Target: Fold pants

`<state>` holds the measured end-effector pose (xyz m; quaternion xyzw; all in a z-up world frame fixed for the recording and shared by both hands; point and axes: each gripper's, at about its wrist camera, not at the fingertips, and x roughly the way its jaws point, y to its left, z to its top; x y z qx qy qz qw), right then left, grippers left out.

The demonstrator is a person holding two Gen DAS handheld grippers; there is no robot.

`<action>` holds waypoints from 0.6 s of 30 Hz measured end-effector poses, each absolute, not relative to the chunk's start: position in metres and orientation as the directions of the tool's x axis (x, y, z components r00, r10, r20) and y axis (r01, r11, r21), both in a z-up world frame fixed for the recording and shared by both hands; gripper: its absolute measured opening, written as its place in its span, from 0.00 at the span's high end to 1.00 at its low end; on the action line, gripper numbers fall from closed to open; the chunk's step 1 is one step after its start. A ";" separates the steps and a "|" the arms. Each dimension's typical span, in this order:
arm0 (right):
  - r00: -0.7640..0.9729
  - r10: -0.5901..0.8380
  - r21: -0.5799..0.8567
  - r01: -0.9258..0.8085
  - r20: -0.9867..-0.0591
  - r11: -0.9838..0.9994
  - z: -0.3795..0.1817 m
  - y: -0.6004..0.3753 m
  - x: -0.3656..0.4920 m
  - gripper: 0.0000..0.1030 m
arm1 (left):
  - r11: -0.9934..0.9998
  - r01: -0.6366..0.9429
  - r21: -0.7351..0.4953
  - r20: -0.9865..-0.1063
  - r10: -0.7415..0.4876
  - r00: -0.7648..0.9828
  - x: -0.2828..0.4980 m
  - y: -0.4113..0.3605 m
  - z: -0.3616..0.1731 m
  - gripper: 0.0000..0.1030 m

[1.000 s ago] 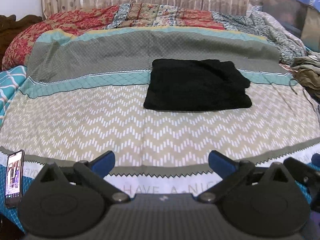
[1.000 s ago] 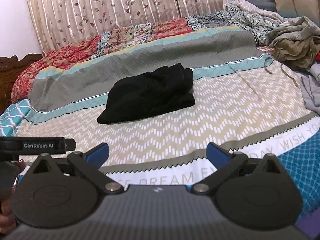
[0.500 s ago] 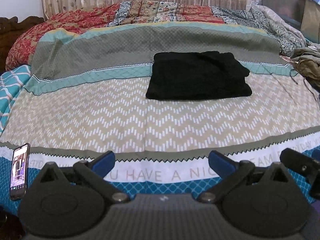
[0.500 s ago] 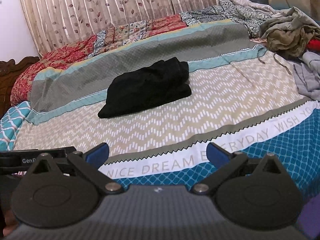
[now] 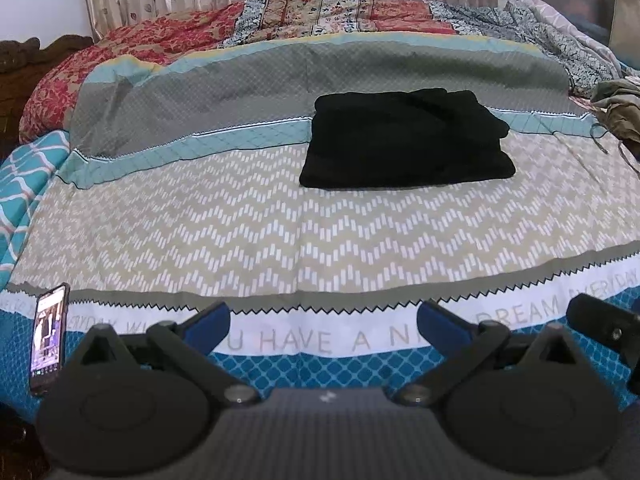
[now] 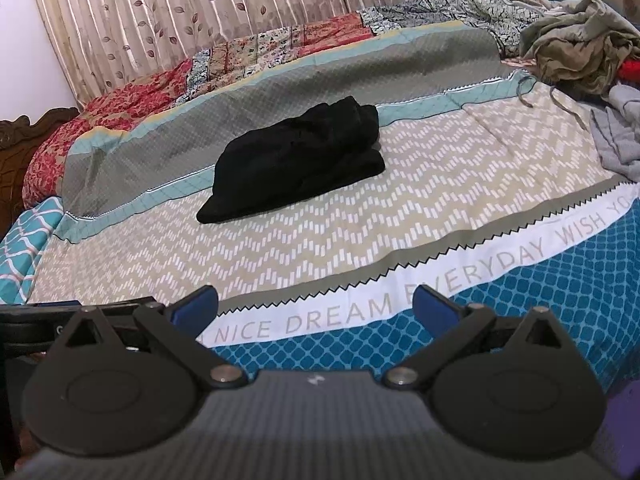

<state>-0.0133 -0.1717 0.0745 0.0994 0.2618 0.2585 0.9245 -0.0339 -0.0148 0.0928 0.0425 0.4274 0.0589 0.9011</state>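
Black pants (image 5: 404,140) lie folded into a compact rectangle on the patterned bedsheet (image 5: 280,240), in the middle of the bed; they also show in the right wrist view (image 6: 296,160). My left gripper (image 5: 324,320) is open and empty, held above the near edge of the bed, well back from the pants. My right gripper (image 6: 316,300) is open and empty, also near the bed's front edge and apart from the pants. Part of the right gripper (image 5: 604,328) shows at the right of the left wrist view.
A phone (image 5: 50,338) with a lit screen lies at the bed's near left corner. A heap of olive and grey clothes (image 6: 580,52) sits at the right side. A red floral quilt (image 5: 160,40) and curtain (image 6: 200,8) are at the back.
Both grippers have drawn back toward the bed's front edge, so more of the blue border and printed lettering shows. The folded pants have not moved.
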 end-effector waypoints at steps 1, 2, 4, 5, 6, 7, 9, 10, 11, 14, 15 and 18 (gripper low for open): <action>0.728 0.531 0.321 -0.426 -0.434 0.846 0.074 -0.172 -0.013 0.00 | 0.988 -0.071 0.137 -0.761 0.151 0.630 -0.034 -0.015 0.093 0.00; 0.727 0.531 0.322 -0.425 -0.436 0.846 0.074 -0.172 -0.013 0.00 | 0.987 -0.072 0.145 -0.759 0.157 0.632 -0.034 -0.016 0.092 0.00; 0.726 0.531 0.323 -0.424 -0.438 0.846 0.074 -0.172 -0.013 0.00 | 0.985 -0.074 0.157 -0.756 0.168 0.632 -0.034 -0.015 0.091 0.00; 0.725 0.530 0.323 -0.423 -0.440 0.846 0.073 -0.172 -0.013 0.00 | 0.985 -0.074 0.154 -0.759 0.166 0.630 -0.034 -0.015 0.091 0.00; 0.724 0.530 0.324 -0.423 -0.441 0.846 0.073 -0.172 -0.012 0.00 | 0.986 -0.073 0.150 -0.762 0.163 0.627 -0.033 -0.014 0.090 0.00; 0.724 0.530 0.324 -0.422 -0.442 0.847 0.073 -0.172 -0.013 0.00 | 0.986 -0.075 0.148 -0.764 0.162 0.624 -0.033 -0.012 0.090 0.00; 0.723 0.530 0.326 -0.422 -0.443 0.846 0.073 -0.172 -0.012 0.00 | 0.985 -0.081 0.152 -0.764 0.169 0.623 -0.033 -0.012 0.089 0.00; 0.722 0.531 0.326 -0.422 -0.443 0.846 0.073 -0.173 -0.012 0.00 | 0.984 -0.080 0.156 -0.763 0.172 0.623 -0.033 -0.011 0.089 0.00; 0.722 0.531 0.326 -0.422 -0.444 0.846 0.073 -0.172 -0.012 0.00 | 0.984 -0.079 0.158 -0.763 0.173 0.622 -0.032 -0.011 0.088 0.00; 0.720 0.531 0.327 -0.422 -0.447 0.846 0.073 -0.173 -0.011 0.00 | 0.985 -0.080 0.155 -0.768 0.171 0.618 -0.032 -0.009 0.087 0.00; 0.719 0.532 0.327 -0.422 -0.448 0.846 0.073 -0.172 -0.012 0.00 | 0.985 -0.080 0.155 -0.769 0.171 0.617 -0.032 -0.009 0.087 0.00; 0.718 0.532 0.327 -0.422 -0.449 0.846 0.072 -0.172 -0.011 0.00 | 0.985 -0.076 0.157 -0.770 0.171 0.614 -0.032 -0.008 0.085 0.00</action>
